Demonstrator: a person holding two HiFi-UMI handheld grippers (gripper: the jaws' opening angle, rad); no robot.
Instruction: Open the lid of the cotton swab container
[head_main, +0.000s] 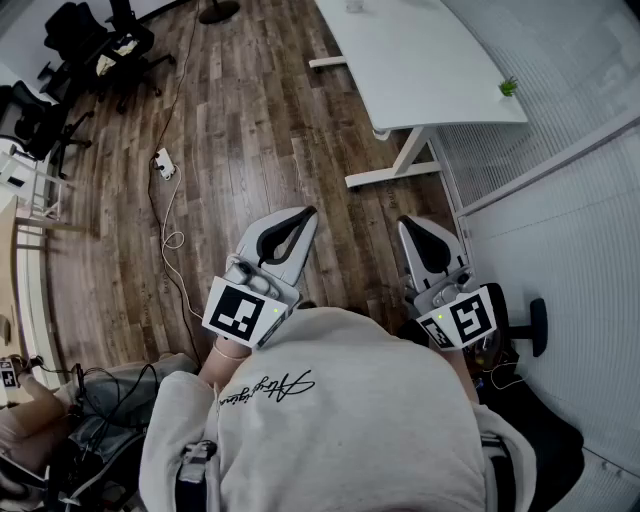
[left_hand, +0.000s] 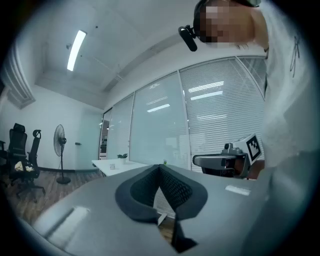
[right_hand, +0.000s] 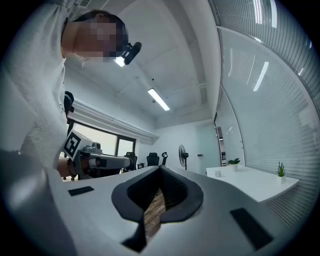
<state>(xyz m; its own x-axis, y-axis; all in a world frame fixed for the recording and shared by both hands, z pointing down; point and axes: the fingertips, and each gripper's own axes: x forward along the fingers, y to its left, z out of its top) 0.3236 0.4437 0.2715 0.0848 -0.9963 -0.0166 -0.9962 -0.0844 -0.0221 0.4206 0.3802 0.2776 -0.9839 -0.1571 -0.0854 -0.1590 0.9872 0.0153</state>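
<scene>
The left gripper (head_main: 308, 213) and right gripper (head_main: 407, 222) were held over the wooden floor (head_main: 250, 130) (a white table (head_main: 420, 70) nearby), jaws closed tight, nothing gripped in either.

Dark wood-plank floor (head_main: 250, 150) w/ a white table (head_main: 420, 60) at top right, small green plant (head_main: 508, 87) on its corner; black office chairs (head_main: 90, 40) top left. Glass wall w/ blinds (left_hand: 220, 110) runs behind the table, plus a standing fan (left_hand: 60, 150) & ceiling strip light (left_hand: 76, 49)
</scene>
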